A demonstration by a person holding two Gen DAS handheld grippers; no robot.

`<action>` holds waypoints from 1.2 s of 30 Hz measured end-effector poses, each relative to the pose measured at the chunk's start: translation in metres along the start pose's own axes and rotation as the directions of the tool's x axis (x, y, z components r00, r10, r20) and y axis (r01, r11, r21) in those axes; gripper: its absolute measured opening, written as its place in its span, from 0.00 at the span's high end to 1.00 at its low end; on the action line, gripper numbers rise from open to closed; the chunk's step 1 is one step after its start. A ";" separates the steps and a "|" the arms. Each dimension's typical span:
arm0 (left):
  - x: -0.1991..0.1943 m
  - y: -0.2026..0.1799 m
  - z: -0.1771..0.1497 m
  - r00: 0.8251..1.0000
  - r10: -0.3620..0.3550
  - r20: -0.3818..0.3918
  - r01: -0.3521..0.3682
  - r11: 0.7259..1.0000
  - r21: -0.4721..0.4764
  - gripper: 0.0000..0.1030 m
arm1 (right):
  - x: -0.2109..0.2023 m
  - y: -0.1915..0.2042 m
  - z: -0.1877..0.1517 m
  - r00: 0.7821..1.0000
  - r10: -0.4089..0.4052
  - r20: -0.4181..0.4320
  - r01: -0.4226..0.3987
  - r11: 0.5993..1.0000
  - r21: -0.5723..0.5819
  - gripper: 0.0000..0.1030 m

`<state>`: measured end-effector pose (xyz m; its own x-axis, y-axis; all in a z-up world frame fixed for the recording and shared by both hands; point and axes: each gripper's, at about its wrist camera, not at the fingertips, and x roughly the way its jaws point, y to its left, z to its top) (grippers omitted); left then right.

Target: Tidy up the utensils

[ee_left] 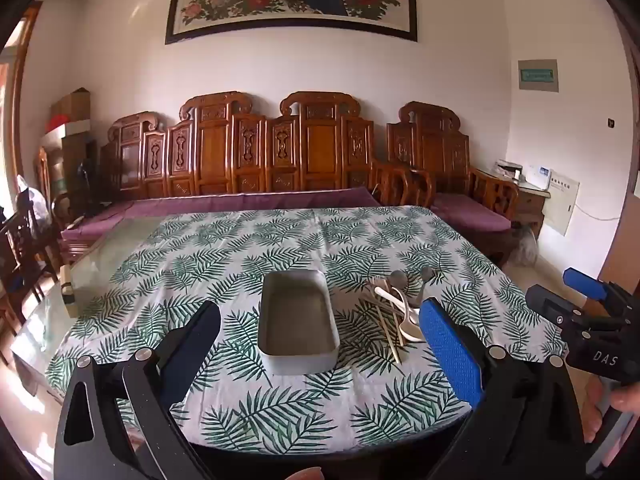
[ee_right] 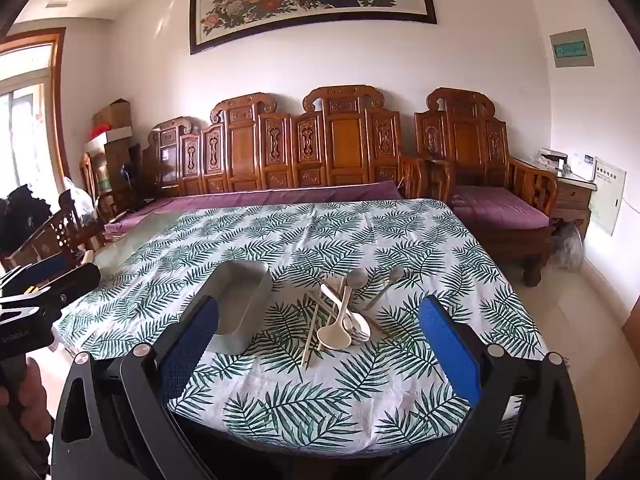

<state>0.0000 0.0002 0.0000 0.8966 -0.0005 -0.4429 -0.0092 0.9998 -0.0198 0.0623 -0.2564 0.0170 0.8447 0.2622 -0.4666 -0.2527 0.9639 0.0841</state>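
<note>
A grey metal tray lies empty on the leaf-print tablecloth; in the right wrist view the tray sits left of centre. To its right is a pile of utensils: white plastic spoons, metal spoons and wooden chopsticks. My left gripper is open and empty, above the near table edge, facing the tray. My right gripper is open and empty, facing the pile. The right gripper also shows at the right edge of the left wrist view.
The table's leaf-print cloth leaves a glass strip bare on the left. A carved wooden sofa with purple cushions stands behind the table. A wooden chair stands at the left.
</note>
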 end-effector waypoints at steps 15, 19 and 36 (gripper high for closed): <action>0.000 -0.001 0.001 1.000 0.002 0.001 -0.002 1.000 -0.003 0.06 | -0.001 -0.001 0.002 1.000 0.002 0.001 -0.002 1.000 0.006 0.02; 0.000 -0.002 0.002 1.000 0.000 0.002 0.000 1.000 -0.001 0.06 | -0.001 -0.001 0.002 1.000 0.003 0.001 -0.003 1.000 0.007 0.02; -0.005 -0.003 0.005 1.000 0.001 0.006 -0.001 1.000 0.000 0.06 | -0.002 -0.003 0.004 1.000 0.007 0.001 -0.007 1.000 0.011 0.02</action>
<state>-0.0022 -0.0024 0.0070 0.8993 0.0005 -0.4373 -0.0099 0.9998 -0.0191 0.0634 -0.2594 0.0213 0.8435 0.2689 -0.4649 -0.2535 0.9625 0.0968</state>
